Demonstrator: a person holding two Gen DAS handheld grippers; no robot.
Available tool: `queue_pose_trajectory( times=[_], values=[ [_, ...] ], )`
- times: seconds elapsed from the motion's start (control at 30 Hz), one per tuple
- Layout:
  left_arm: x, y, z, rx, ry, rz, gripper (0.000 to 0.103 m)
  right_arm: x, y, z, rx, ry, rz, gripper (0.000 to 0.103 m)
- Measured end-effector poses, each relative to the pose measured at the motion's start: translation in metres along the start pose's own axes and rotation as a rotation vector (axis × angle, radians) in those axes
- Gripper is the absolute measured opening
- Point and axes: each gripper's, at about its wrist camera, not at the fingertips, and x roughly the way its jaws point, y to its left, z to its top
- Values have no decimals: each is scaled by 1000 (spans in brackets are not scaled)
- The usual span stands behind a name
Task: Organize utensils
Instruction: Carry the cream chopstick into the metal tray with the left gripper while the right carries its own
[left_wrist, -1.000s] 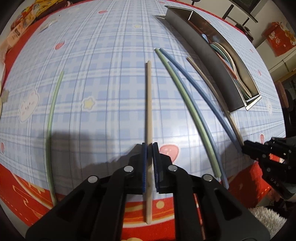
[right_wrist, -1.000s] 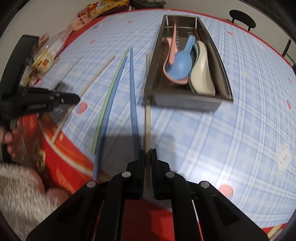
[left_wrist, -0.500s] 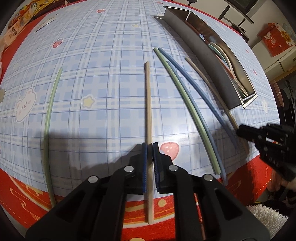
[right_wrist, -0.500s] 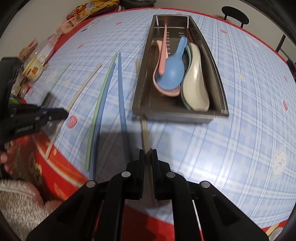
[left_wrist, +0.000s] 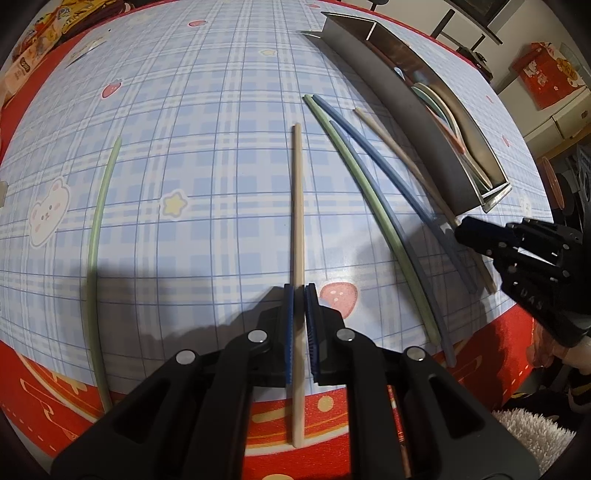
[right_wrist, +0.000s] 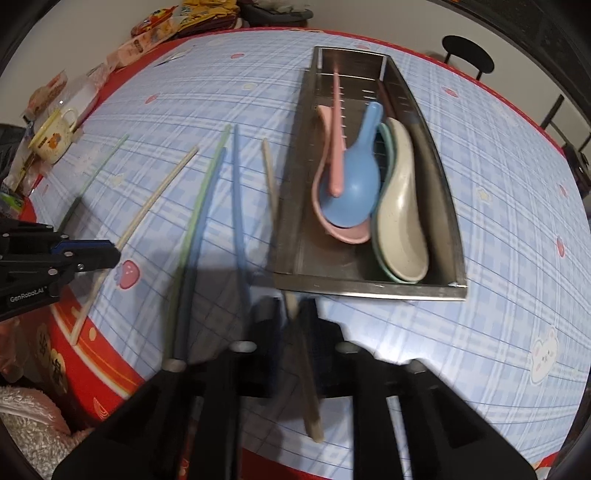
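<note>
Beige chopstick (left_wrist: 297, 206) sits clamped btwn the blue pads of the left gripper (left_wrist: 299, 291), jaws nearly together on it, far end resting on the plaid tablecloth (left_wrist: 207, 155) and near end sticking out past the table edge. Right gripper (right_wrist: 291, 306) is likewise pinched narrow on a 2nd beige chopstick (right_wrist: 269, 166); this view is motion-blurred, but the stick runs up the left outer wall of the steel tray (right_wrist: 373, 290), just beside it, not inside. Tray holds a blue spoon (right_wrist: 354, 192) lying over a pink spoon (right_wrist: 325, 173), w/ a cream spoon (right_wrist: 400, 221) to their right and what looks like a pink chopstick (right_wrist: 337, 122) along the left part. Loose on the cloth btwn the 2 grippers: a green chopstick (left_wrist: 373, 206) and 2 blue chopsticks (left_wrist: 388, 166), close together & roughly parallel. Another green chopstick (left_wrist: 96, 236) lies well apart on the far left of the left-wrist view. Mug (right_wrist: 55, 136) and snack packets (right_wrist: 147, 37) sit at the far table edge.
</note>
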Motion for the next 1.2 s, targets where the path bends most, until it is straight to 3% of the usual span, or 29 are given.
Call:
queue_pose_trajectory(
  times=[0.2,0.5,0.8,1.2],
  values=[
    [-1,8,2,-25,12,-42,10,-7,-1,-12,19,18,76,7],
    [-22,37,5,-155,-34,-158,10,-46,2,-24,39,-83,186,7],
    [-49,37,19,-208,-96,-281,10,-64,-12,-21,95,-148,200,7],
    [-62,8,57,-238,-97,-384,10,-76,-49,-8,209,-190,202,7]
  ],
)
